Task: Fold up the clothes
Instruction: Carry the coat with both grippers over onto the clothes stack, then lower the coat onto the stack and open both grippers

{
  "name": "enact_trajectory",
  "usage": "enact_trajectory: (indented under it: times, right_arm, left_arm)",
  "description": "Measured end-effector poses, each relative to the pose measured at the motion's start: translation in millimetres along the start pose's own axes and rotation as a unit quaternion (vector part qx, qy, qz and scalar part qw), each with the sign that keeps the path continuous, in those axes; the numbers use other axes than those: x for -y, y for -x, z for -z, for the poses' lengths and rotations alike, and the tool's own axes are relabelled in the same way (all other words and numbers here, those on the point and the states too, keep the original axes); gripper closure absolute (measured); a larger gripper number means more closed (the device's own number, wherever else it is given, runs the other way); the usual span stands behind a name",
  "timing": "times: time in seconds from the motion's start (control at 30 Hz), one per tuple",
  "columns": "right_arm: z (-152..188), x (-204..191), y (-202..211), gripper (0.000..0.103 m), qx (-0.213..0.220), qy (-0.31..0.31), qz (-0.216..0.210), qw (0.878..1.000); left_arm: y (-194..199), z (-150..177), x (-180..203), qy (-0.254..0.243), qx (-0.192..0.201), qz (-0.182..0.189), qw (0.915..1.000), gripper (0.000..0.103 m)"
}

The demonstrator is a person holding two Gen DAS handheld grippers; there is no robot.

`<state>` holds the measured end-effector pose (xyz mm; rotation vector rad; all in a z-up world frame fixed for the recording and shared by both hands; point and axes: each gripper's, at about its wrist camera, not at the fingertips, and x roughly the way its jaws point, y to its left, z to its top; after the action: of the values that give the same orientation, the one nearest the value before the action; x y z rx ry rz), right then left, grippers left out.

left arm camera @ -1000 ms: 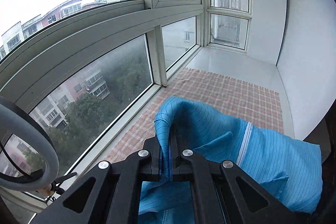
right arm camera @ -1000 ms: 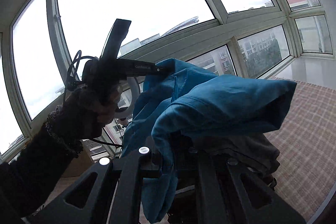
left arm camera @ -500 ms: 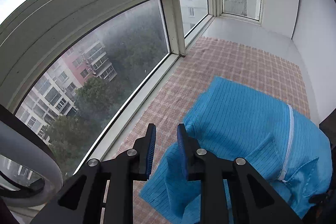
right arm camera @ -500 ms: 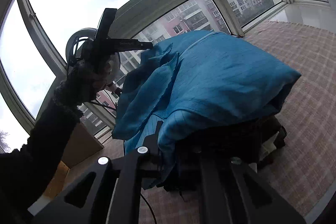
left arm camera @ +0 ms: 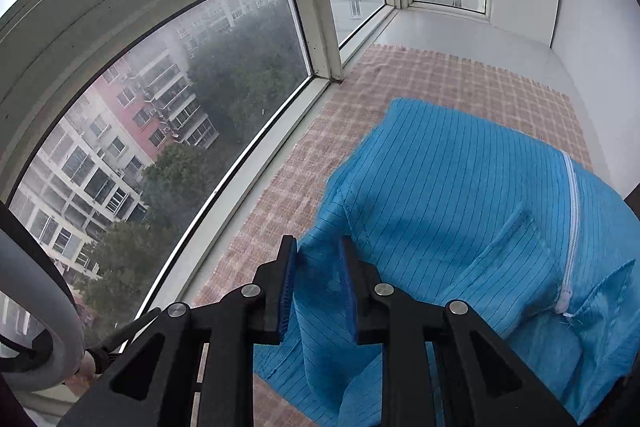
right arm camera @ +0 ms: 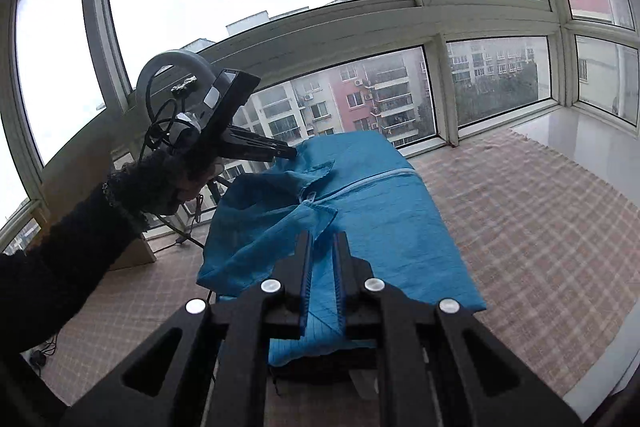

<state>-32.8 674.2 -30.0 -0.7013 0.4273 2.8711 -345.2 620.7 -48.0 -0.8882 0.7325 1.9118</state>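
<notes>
A blue pinstriped jacket (left arm camera: 460,195) with a white zipper (left arm camera: 572,211) lies draped, front up, over a dark object on the plaid mat. In the left wrist view my left gripper (left arm camera: 318,247) is open at the jacket's left corner; a ridge of blue cloth stands loosely between its pads. The right wrist view shows the same jacket (right arm camera: 376,211) with collar flaps at its near end. My right gripper (right arm camera: 323,239) hovers over that end, jaws a narrow gap apart and gripping nothing. The left gripper (right arm camera: 290,153) touches the jacket's far left corner, held by a hand in a dark sleeve (right arm camera: 80,247).
The plaid mat (right arm camera: 540,219) covers the floor of a glazed balcony, with window frames (left arm camera: 320,19) close along the left and a white wall on the right. A ring light (right arm camera: 160,75) on a stand and a cardboard box (right arm camera: 136,255) stand at the left.
Both grippers were shut on the lifted jacket and have let go. The jacket has dropped and now lies spread over the dark object. The left gripper has sunk toward its corner.
</notes>
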Motion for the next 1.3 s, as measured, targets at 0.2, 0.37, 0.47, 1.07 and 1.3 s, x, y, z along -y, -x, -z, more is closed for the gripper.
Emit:
enact_trajectory:
  times: [0.2,0.37,0.47,1.07,1.3]
  right_arm:
    - [49.9,12.1,-37.2,0.092,-0.088,0.001,0.022,0.996]
    - [36.1,4.7,-5.1,0.092,-0.053,0.001,0.012,0.999]
    - [24.4,-23.1,1.0,0.091,-0.039,0.034,-0.043,0.998]
    - [90.4,-31.3,41.5,0.050,-0.144,-0.022,-0.037,0.989]
    - [98.2,-70.8,43.6,0.043,-0.184,-0.002,0.052,0.982]
  left_arm:
    - [-30.1,7.2,-23.0,0.045,-0.023,0.012,0.9986,0.081]
    - [6.7,10.0,-37.2,0.061,-0.001,-0.009,0.9981,0.082]
    - [41.3,18.9,-28.6,0.051,0.018,-0.004,0.9985,0.083]
    - [166.5,236.8,65.8,0.169,-0.004,0.010,0.9856,0.060]
    - [219.2,282.4,97.4,0.185,0.016,0.010,0.9826,0.042]
